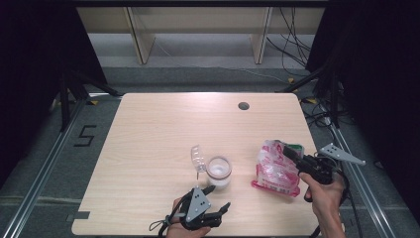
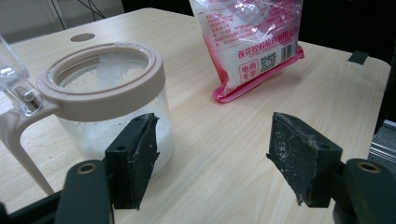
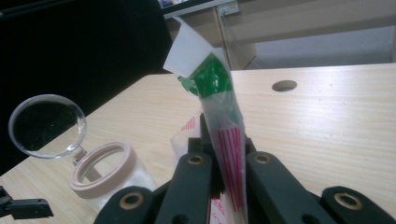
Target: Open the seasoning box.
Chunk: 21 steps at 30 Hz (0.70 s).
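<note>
So the right gripper (image 1: 293, 153) has its jaws pinched tight on the top edge of a pink-and-clear plastic bag (image 1: 275, 171) with white granules inside, and in the right gripper view you can see the bag's crumpled neck with a green bit (image 3: 212, 79) sticking up between the two black jaws. The bag sits at the right side of the light wood table (image 1: 158, 129), bottom end resting on the tabletop, printed side with a barcode and QR code facing the left gripper view. Just left of it, near the middle of the table toward the person's edge, stands a clear jar (image 1: 219, 171) with a beige rim, partly filled with the same kind of white stuff. Its clear round lid (image 1: 197, 157) is flipped open and stands up on the hinge side, away from the bag. The left gripper (image 1: 218, 196) is down by the near edge, jaws spread wide with nothing between them, one jaw pad right next to the jar wall; can't tell if it's actually touching. Jar and bag are close together but apart.
</note>
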Available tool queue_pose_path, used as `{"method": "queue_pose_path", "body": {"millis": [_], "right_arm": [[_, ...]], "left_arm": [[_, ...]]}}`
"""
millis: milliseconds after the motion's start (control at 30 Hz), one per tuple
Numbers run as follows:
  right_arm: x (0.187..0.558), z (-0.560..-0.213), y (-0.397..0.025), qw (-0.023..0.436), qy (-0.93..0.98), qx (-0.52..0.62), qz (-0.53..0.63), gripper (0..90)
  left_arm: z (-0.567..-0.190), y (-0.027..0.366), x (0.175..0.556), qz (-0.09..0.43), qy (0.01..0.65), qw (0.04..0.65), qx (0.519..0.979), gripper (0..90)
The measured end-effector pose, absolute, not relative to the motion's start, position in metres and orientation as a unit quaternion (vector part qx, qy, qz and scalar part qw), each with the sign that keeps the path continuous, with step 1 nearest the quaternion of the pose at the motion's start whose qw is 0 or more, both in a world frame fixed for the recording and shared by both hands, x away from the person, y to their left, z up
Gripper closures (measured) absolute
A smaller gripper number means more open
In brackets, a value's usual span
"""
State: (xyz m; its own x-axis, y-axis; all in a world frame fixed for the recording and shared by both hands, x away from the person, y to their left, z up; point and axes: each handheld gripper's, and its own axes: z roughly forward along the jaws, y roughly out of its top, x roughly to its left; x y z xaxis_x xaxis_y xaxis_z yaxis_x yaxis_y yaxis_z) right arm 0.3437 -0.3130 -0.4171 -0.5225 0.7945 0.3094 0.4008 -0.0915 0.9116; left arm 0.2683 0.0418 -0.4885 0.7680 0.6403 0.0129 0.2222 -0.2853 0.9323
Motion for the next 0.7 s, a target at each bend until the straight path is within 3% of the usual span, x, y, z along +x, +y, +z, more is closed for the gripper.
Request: {"method": "queue_pose_path", "body": {"millis": [700], "right_arm": [[0.353, -0.442, -0.338, 0.182, 0.642, 0.496, 0.556, 90.0]], "left_arm": [[-0.49, 0.059, 0.272, 0.202, 0.304, 0.521, 0.772, 29.8]]}}
